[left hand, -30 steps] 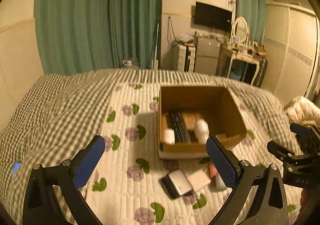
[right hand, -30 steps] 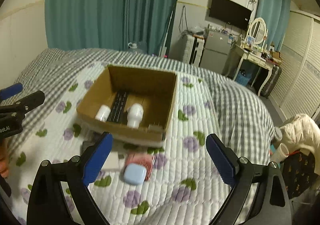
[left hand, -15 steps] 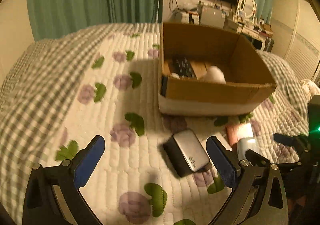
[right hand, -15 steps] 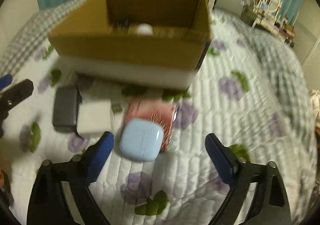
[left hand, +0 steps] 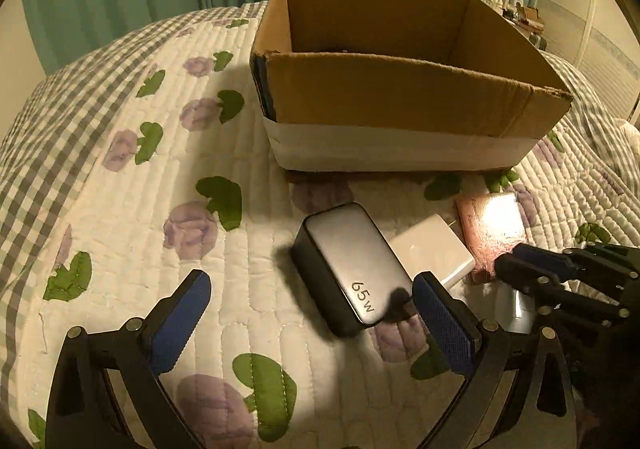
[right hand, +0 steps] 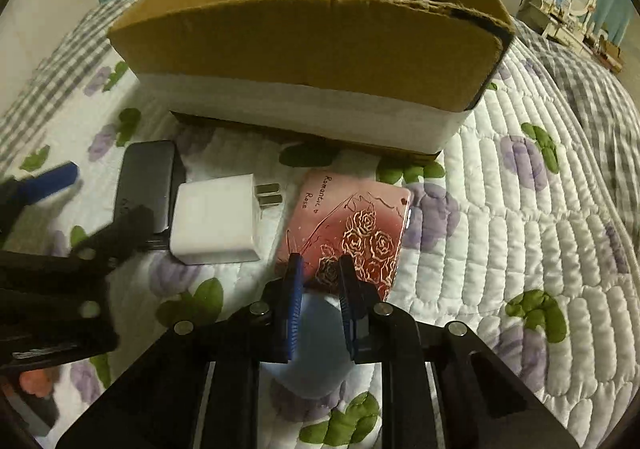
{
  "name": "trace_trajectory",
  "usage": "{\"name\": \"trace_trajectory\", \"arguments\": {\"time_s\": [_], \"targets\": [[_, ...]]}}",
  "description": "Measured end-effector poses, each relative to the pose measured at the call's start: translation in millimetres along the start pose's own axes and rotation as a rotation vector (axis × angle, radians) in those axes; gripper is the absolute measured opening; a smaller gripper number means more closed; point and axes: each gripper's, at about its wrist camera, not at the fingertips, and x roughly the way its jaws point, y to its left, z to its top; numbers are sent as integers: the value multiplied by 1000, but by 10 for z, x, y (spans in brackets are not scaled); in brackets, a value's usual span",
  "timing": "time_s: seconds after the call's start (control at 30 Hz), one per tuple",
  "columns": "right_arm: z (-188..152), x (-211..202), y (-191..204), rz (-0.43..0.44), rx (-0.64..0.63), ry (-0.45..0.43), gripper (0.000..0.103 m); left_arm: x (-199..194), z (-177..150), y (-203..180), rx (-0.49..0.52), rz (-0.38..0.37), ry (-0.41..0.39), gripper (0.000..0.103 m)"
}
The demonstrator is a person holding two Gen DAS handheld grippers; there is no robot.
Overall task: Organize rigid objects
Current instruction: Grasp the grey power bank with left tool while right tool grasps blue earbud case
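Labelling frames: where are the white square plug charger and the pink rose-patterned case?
white square plug charger [right hand: 214,221], right wrist view, top face.
pink rose-patterned case [right hand: 360,221], right wrist view, decorated lid.

We read two markings. The grey power bank [left hand: 352,267], lying on the quilt just in front of the cardboard box [left hand: 400,97], bears "65w" in dark characters at the end of its top face farthest from the box. The pink tin [right hand: 352,229], also just in front of the box and to the right of the power bank, carries the script "Romantic Rose" near its box-side edge, above a line drawing of roses. We find no other legible text.
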Motion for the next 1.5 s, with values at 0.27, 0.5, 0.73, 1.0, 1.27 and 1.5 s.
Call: {"name": "trace_trajectory", "arguments": {"time_s": [0.27, 0.5, 0.73, 1.0, 1.27, 1.5], "targets": [[-192, -234, -241, 5, 88, -11, 63, 166, 115, -30, -17, -18, 19, 92], [-270, -124, -30, -19, 17, 60, 63, 322, 219, -25, -49, -83, 36, 60], [-271, -101, -32, -17, 28, 70, 63, 130, 195, 17, -48, -112, 34, 51], [-279, 29, 63, -7, 26, 131, 64, -21, 74, 9, -21, -116, 30, 49], [-284, 71, 200, -47, -1, 132, 56, 193, 40, -38, -55, -127, 84, 48], [-259, -113, 96, -23, 21, 49, 56, 70, 23, -49, -26, -128, 76, 46]]}}
